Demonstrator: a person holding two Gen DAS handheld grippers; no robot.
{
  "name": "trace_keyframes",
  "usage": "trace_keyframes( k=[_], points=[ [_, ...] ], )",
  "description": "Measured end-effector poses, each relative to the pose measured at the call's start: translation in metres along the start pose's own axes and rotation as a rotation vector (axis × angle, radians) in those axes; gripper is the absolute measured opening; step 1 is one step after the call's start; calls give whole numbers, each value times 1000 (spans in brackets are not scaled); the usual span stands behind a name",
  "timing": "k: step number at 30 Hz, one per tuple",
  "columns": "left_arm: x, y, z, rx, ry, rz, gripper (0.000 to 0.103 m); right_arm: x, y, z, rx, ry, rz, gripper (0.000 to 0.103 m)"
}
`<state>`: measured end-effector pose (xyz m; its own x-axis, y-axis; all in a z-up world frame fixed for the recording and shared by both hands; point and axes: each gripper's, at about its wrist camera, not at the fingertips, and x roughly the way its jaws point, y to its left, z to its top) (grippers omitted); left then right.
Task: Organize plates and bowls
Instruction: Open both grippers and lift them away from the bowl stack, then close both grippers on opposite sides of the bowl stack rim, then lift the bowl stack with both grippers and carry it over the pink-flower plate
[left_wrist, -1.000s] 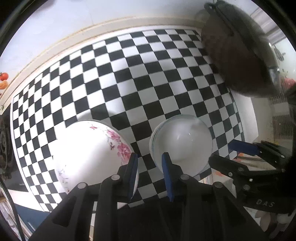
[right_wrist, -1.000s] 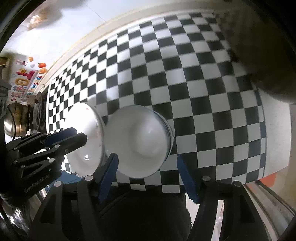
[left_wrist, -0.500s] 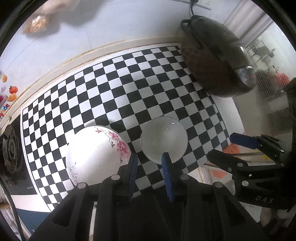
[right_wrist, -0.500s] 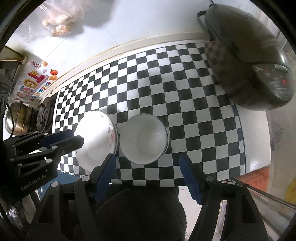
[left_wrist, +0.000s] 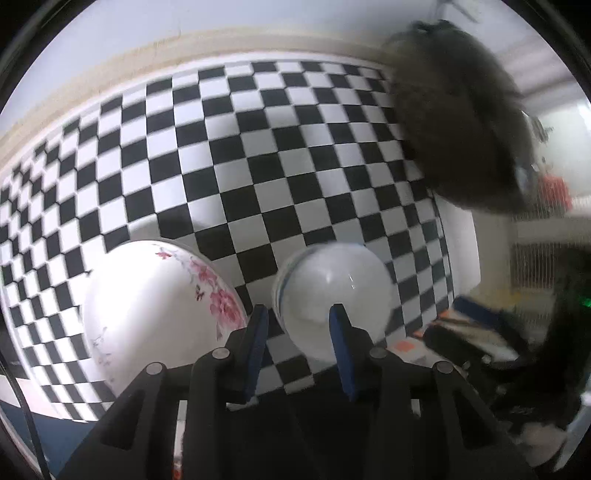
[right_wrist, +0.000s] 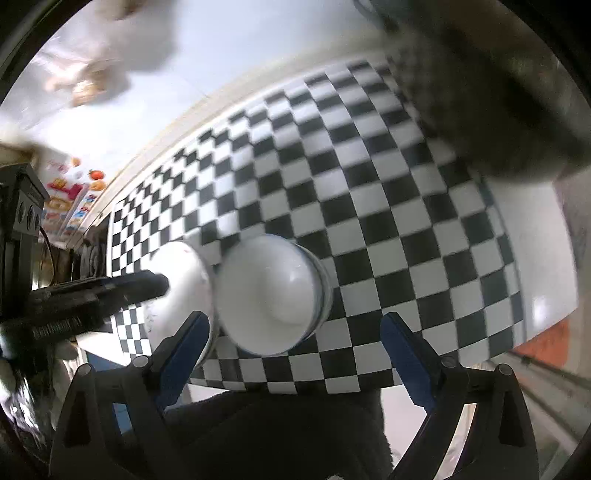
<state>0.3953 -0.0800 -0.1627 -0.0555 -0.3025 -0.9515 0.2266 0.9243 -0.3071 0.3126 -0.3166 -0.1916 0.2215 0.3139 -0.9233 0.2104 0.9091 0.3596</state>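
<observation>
A white bowl with pink flowers (left_wrist: 155, 310) stands at the front left of the checkered counter (left_wrist: 258, 147). A plain white bowl with a thin blue rim line (left_wrist: 332, 295) stands beside it on the right. My left gripper (left_wrist: 299, 325) is open and empty, its fingers just in front of the gap between the bowls, the right finger over the plain bowl's near rim. In the right wrist view the plain bowl (right_wrist: 269, 295) and flowered bowl (right_wrist: 184, 291) sit side by side. My right gripper (right_wrist: 295, 332) is wide open and empty, just short of the plain bowl.
A dark rice cooker (left_wrist: 461, 122) stands at the back right of the counter; it also shows in the right wrist view (right_wrist: 498, 92). A white wall (left_wrist: 147, 26) runs behind. A stove (right_wrist: 26, 221) and stickers lie at the far left.
Both grippers dropped back down toward the bowls after having risen. The bowls have not moved. Both views are blurred from motion.
</observation>
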Motion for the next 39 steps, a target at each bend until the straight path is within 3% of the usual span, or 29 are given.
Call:
trace_keyframes(
  k=[7, 19, 25, 28, 39],
  points=[
    [51, 10, 30, -11, 142, -80, 32, 67, -33, 10, 109, 110, 36, 96],
    [101, 4, 45, 25, 252, -51, 32, 122, -40, 20, 130, 196, 47, 96],
    [121, 5, 50, 43, 307, -46, 32, 136, -42, 24, 150, 172, 64, 96],
    [130, 9, 52, 39, 329, -56, 32, 139, -47, 25, 163, 121, 86, 96],
    [135, 16, 49, 28, 305, -128, 32, 179, -49, 29, 217, 230, 167, 92]
  ],
)
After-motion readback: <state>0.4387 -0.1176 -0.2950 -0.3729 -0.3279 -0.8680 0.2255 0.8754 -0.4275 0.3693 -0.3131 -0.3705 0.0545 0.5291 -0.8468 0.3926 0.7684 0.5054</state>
